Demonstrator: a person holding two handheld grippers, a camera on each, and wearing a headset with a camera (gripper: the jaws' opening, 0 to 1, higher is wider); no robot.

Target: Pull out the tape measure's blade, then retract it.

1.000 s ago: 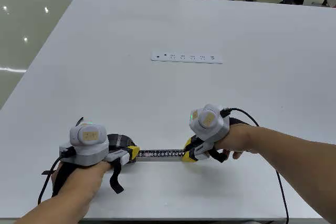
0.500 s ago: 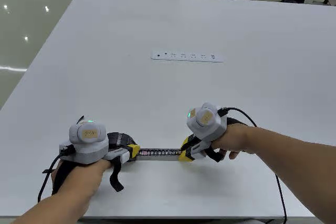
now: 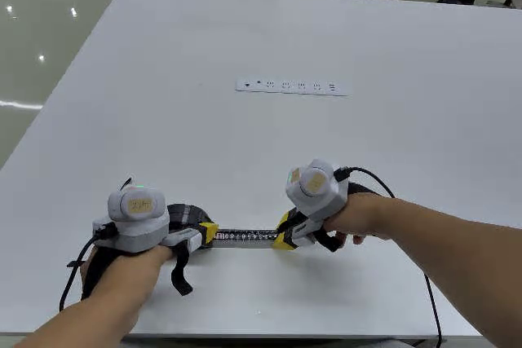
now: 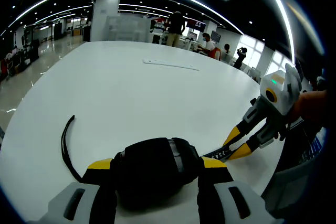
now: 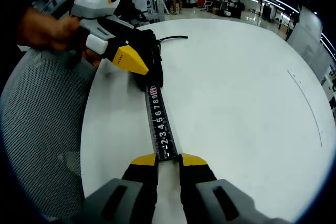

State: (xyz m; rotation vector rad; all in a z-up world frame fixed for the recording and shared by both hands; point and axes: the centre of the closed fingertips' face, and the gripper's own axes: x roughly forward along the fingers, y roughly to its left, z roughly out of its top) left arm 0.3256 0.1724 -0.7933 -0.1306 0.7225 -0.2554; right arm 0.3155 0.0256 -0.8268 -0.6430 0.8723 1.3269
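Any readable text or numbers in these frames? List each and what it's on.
"2 3 4 5 6 7 8 9": on the pale steel tape measure blade, from the black tape measure case.
Red figures beyond 9: blurred.
Long white power strip: markings too small.

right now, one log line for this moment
left gripper: shut on tape measure case | right gripper: shut on blade | blade: partly out

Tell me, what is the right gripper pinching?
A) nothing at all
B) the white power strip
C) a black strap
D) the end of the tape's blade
D: in the right gripper view, the right gripper has its yellow-tipped jaws closed on the end of the numbered blade, which runs back to the black tape measure case held by the left gripper.
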